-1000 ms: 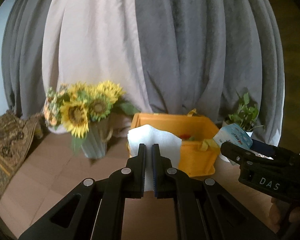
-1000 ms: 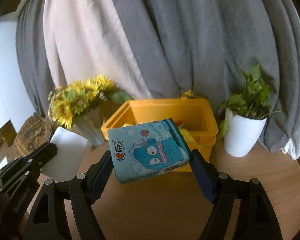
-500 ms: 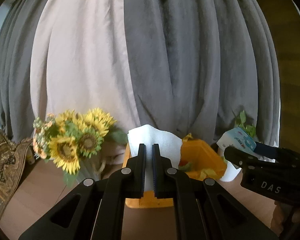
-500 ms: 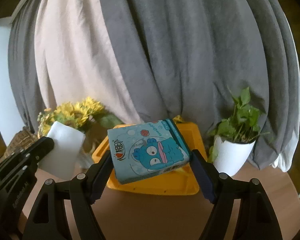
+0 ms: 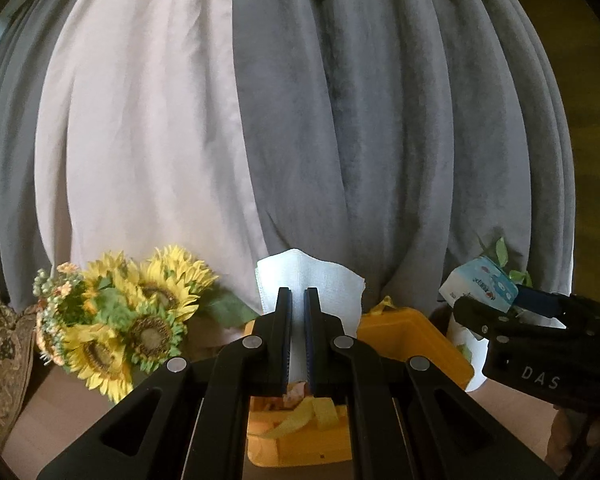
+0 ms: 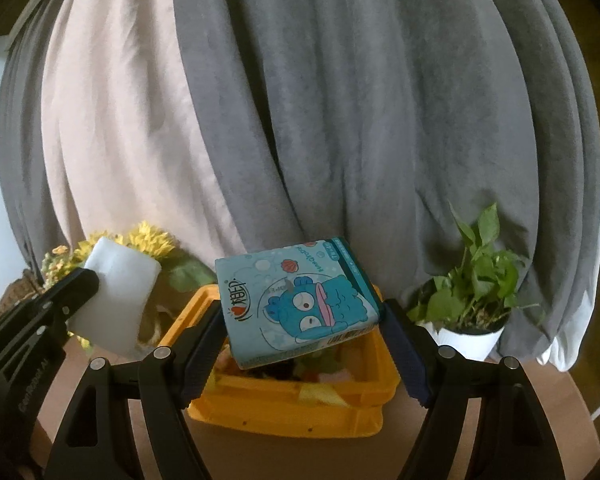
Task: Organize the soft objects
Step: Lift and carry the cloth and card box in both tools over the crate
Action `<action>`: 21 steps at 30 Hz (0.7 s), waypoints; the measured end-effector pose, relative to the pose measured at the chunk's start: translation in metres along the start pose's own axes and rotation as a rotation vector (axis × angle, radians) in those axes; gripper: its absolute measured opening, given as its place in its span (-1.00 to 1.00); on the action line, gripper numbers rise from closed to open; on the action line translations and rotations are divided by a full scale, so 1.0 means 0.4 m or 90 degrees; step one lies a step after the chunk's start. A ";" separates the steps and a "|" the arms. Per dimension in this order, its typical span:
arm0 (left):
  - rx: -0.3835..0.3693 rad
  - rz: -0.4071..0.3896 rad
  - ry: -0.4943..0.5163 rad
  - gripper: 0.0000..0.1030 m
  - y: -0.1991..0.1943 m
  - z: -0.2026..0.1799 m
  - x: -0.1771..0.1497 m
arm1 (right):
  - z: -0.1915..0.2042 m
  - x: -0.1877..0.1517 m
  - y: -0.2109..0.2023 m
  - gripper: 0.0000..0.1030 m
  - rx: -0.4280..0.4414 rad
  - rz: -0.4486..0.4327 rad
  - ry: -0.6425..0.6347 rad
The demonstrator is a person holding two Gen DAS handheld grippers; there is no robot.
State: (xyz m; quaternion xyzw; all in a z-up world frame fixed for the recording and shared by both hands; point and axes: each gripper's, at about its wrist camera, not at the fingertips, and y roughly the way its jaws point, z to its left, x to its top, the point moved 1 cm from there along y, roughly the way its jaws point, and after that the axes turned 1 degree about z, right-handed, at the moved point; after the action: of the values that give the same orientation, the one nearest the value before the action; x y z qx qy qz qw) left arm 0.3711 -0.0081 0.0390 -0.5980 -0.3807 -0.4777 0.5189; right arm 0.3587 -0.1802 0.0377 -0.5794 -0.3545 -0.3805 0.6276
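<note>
My left gripper (image 5: 297,300) is shut on a folded white cloth (image 5: 328,280) and holds it upright above the left side of the yellow plastic bin (image 5: 428,344). My right gripper (image 6: 302,312) is shut on a blue tissue pack with a cartoon print (image 6: 296,300) and holds it over the yellow bin (image 6: 288,408). The bin holds soft items, blurred. The white cloth (image 6: 116,300) and the left gripper show at the left of the right wrist view. The tissue pack (image 5: 480,284) shows at the right of the left wrist view.
A sunflower bouquet (image 5: 116,316) stands left of the bin. A green plant in a white pot (image 6: 472,308) stands right of it. Grey and beige curtains (image 6: 300,100) hang behind. The brown tabletop (image 6: 500,432) lies below. A patterned woven thing (image 5: 0,352) is at far left.
Both grippers have risen and moved forward with their loads. The bin now sits lower and closer, under the cloth and the tissue pack.
</note>
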 end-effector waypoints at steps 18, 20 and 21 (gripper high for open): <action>-0.033 0.118 0.007 -0.85 0.289 0.000 -0.051 | -0.036 -0.002 0.256 0.51 -0.024 0.095 -0.007; -0.041 0.137 0.006 -0.85 0.316 0.002 -0.066 | -0.039 -0.012 0.288 0.51 -0.021 0.116 -0.008; -0.046 0.151 0.007 -0.85 0.333 0.002 -0.075 | -0.042 -0.018 0.304 0.51 -0.019 0.127 -0.007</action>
State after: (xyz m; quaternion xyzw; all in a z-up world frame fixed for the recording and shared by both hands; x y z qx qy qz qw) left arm 0.4904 -0.0288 -0.0243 -0.6542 -0.2873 -0.4297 0.5521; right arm 0.4635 -0.1915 -0.0258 -0.6232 -0.2931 -0.3179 0.6517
